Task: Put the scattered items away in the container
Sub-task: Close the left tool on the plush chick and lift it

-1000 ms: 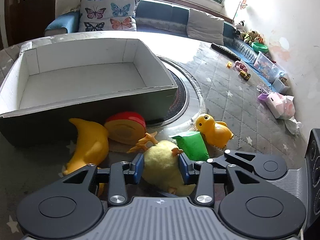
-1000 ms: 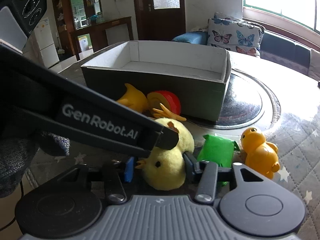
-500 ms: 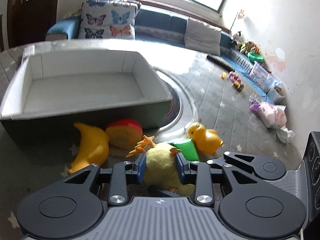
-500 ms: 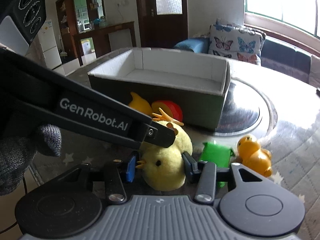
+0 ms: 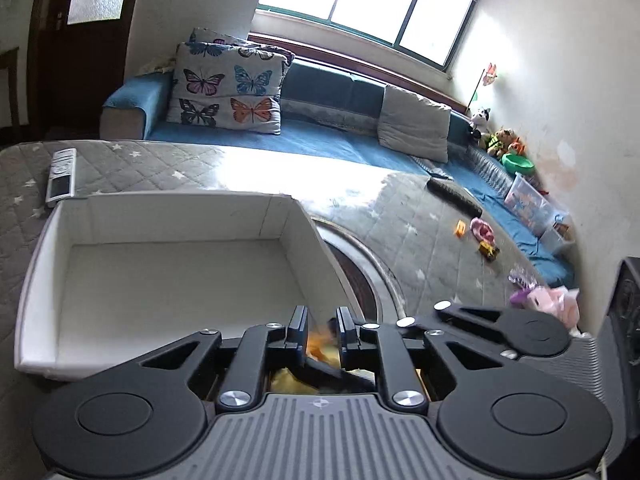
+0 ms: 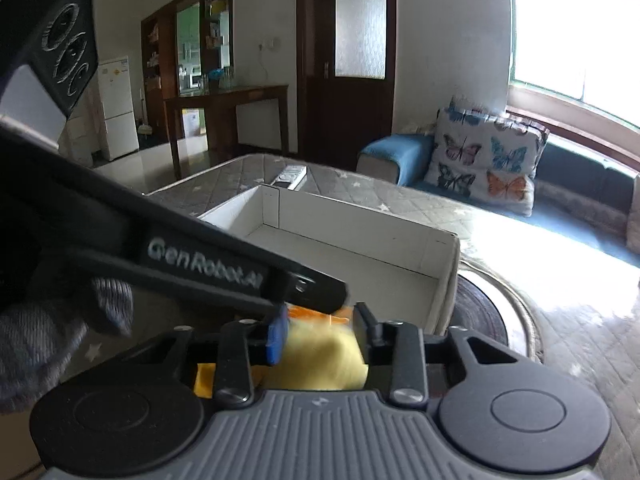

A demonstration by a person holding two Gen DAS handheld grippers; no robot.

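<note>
Room: a living room is seen, with a blue sofa point(image 5: 320, 140) under a window, a butterfly cushion point(image 5: 228, 92) on it, and a dark door behind
Surface: a desk point(image 5: 420, 216) covered with a grey quilted star-pattern cloth is shown; a remote control point(image 5: 61, 175) lies on it beyond the box
Container: a white-lined cardboard box point(image 5: 180, 216) stands open on the desk; nothing is seen in the part of its floor that shows
Task's thing: a yellow plush chick point(image 6: 320, 354) is held up off the desk, just at the near rim of the box, not yet over its floor
Handling: the chick is judged light, soft and compressible, not fragile; it is best taken across the round body, since the orange feet would slip or stretch
Left gripper point(image 5: 322, 330): its jaws are drawn narrow, and blurred orange and yellow plush is pinched between them
Right gripper point(image 6: 320, 328): its jaws are set wider and are pressed against both flanks of the yellow body
Risk: with two grips on one soft toy, a tug between them is judged possible on release
</note>
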